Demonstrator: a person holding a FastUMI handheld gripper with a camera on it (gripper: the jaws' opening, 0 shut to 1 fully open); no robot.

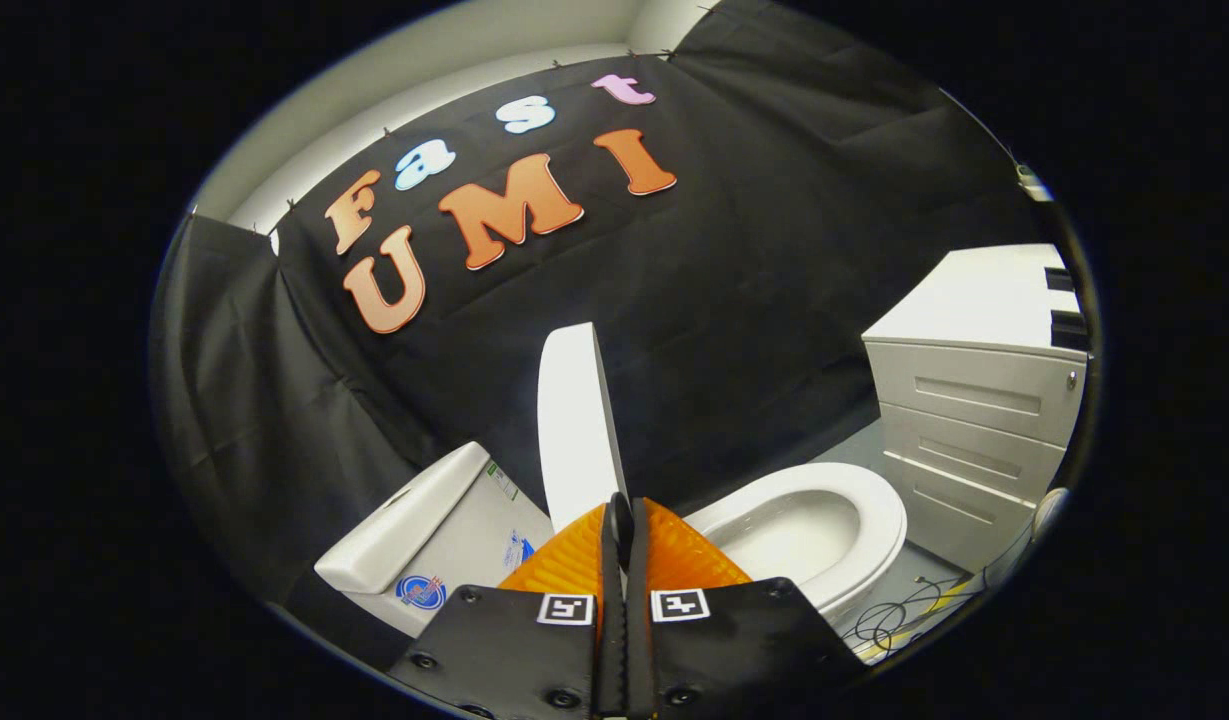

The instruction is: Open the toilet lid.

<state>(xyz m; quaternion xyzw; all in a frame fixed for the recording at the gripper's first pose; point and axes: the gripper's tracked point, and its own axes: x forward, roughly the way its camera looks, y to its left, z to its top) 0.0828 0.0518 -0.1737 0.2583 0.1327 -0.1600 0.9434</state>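
Black cloth wall (pixel 754 300) stands behind a white toilet. Its lid (pixel 572 420) is raised almost upright, just ahead of the fingers (pixel 574 560), above the seat (pixel 874 520). Both fingers are clenched together on the lid's thin edge. A drawer cabinet (pixel 974 420) stands near the bowl.

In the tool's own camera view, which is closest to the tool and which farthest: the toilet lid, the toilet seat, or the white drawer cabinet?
1. Toilet lid: raised on edge, its rim between the tool's closed fingers.
2. Toilet seat: just beyond the fingers, to one side of the lid, bowl uncovered.
3. White drawer cabinet: farthest, past the seat, against the black cloth wall.
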